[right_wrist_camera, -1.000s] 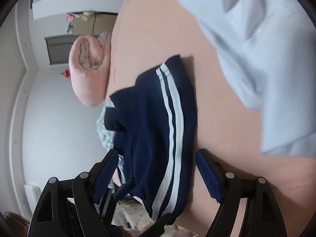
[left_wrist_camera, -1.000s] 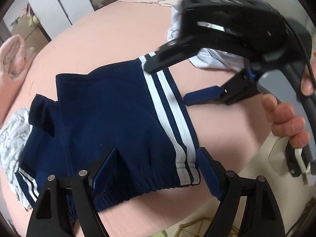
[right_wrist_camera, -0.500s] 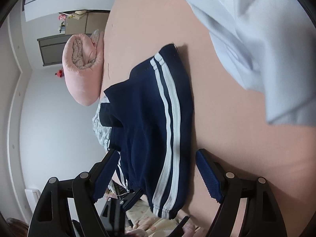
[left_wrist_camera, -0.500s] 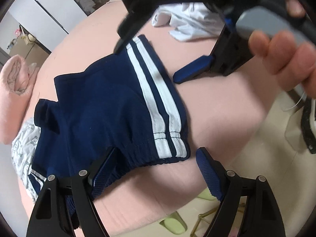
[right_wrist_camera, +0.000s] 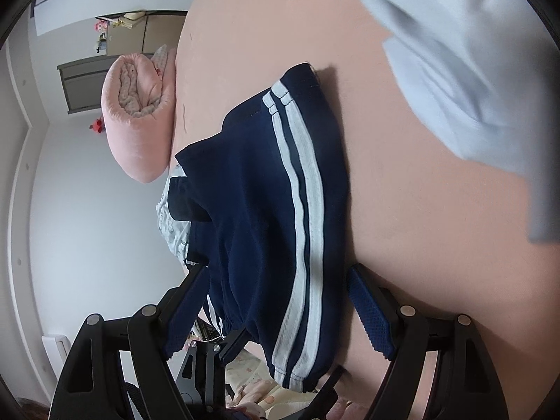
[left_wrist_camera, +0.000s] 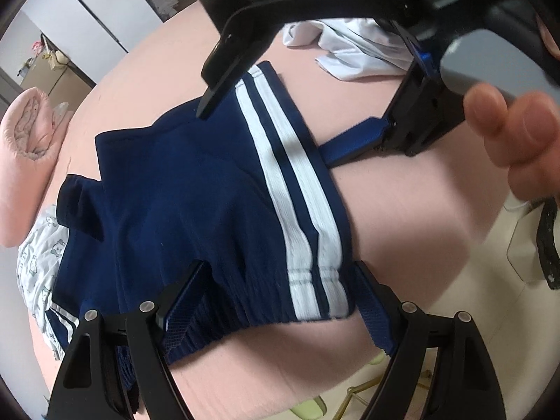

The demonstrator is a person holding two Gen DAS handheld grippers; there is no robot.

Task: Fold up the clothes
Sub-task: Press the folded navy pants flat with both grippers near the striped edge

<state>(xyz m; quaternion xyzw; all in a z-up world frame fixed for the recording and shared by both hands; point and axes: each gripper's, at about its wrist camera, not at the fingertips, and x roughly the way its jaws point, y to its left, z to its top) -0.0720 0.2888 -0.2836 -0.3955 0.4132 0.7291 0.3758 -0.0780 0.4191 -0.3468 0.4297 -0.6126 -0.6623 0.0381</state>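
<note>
Navy shorts with two white side stripes (left_wrist_camera: 196, 203) lie flat on the pink bed; they also show in the right wrist view (right_wrist_camera: 266, 217). My left gripper (left_wrist_camera: 280, 301) is open, its jaws straddling the elastic waistband at the striped corner near the bed's edge. My right gripper (right_wrist_camera: 276, 308) is open over the shorts' striped side; in the left wrist view it (left_wrist_camera: 266, 136) hovers above the hem end of the stripes, one blue pad (left_wrist_camera: 353, 145) beside the shorts' edge.
A white garment (left_wrist_camera: 353, 52) lies crumpled beyond the shorts, pale blue-white in the right wrist view (right_wrist_camera: 472, 52). A printed light garment (left_wrist_camera: 38, 259) lies under the shorts' far side. A rolled pink quilt (left_wrist_camera: 24, 161) sits at the bed's far end. The floor (left_wrist_camera: 490, 297) is below the bed edge.
Both grippers have closed in on the shorts. The left gripper moved toward the waistband corner; the right gripper shifted over the striped side. Both stayed open.
</note>
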